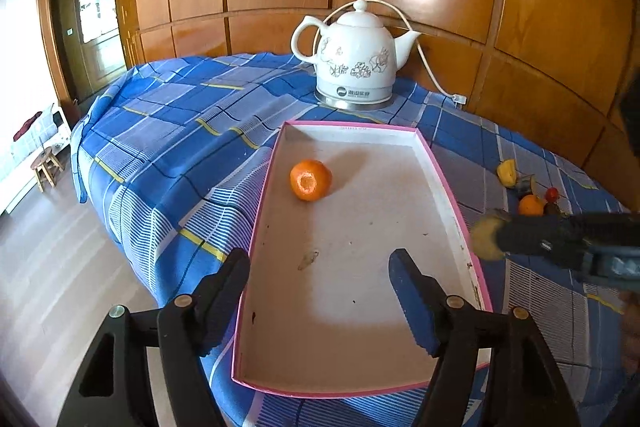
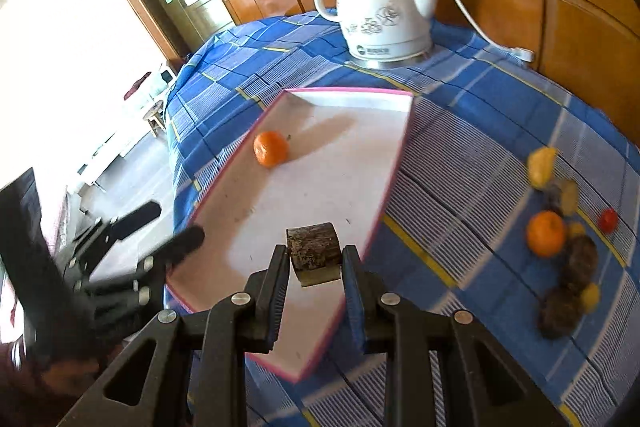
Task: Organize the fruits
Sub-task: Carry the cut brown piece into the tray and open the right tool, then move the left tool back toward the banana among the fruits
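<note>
A pink-rimmed white tray (image 1: pixel 440 171) lies on the blue checked cloth with one orange (image 1: pixel 311 180) in its far left part. My left gripper (image 1: pixel 318 259) hangs open over the tray's near end, nothing between its fingers. My right gripper (image 2: pixel 315 253) is shut on a brown fruit piece (image 2: pixel 314 247) above the tray's (image 2: pixel 394 167) near right edge. In the left wrist view the right gripper (image 1: pixel 500 239) enters from the right with the fruit piece (image 1: pixel 484 237) at its tip. The right wrist view shows the left gripper (image 2: pixel 178 221) at the tray's left corner.
A white ceramic kettle (image 1: pixel 354 55) with a cord stands behind the tray. Right of the tray on the cloth lie an orange (image 2: pixel 546 233), a yellow piece (image 2: pixel 542 167), a small red fruit (image 2: pixel 608 219) and brown fruits (image 2: pixel 580 263). The table drops off at the left.
</note>
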Demonstrator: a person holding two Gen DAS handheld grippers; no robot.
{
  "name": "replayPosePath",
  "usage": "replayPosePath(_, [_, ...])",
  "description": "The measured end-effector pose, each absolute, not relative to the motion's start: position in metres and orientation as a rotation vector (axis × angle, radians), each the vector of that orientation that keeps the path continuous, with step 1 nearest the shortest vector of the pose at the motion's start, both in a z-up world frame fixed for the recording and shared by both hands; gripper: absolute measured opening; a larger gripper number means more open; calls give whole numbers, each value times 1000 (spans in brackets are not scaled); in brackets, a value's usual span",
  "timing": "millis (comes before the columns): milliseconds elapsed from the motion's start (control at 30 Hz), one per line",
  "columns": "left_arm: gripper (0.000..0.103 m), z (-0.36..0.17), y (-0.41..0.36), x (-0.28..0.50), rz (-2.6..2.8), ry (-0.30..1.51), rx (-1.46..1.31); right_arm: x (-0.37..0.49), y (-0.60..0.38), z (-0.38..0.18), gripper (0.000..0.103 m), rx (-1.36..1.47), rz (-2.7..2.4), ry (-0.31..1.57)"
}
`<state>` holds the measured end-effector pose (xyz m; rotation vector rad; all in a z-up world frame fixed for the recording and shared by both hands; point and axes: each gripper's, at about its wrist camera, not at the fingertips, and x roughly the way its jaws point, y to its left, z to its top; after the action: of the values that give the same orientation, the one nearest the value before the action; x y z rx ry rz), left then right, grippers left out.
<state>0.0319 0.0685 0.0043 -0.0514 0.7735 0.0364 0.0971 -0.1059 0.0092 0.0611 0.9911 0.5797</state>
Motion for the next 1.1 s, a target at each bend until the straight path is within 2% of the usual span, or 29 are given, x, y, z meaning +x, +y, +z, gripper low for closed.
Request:
replayPosePath(233, [76,7,69,27,33,753,-56,123,-79,7,28,62,554,994])
replayPosePath(300, [76,7,69,26,32,751,-54,128,-76,4,32,68,540,995])
replayPosePath(433, [76,7,68,25,31,750,-54,126,-77,3,34,73,529,999])
replayPosePath(1100, [76,19,41,19,-18,716,13,75,-160,21,36,-97,364,918])
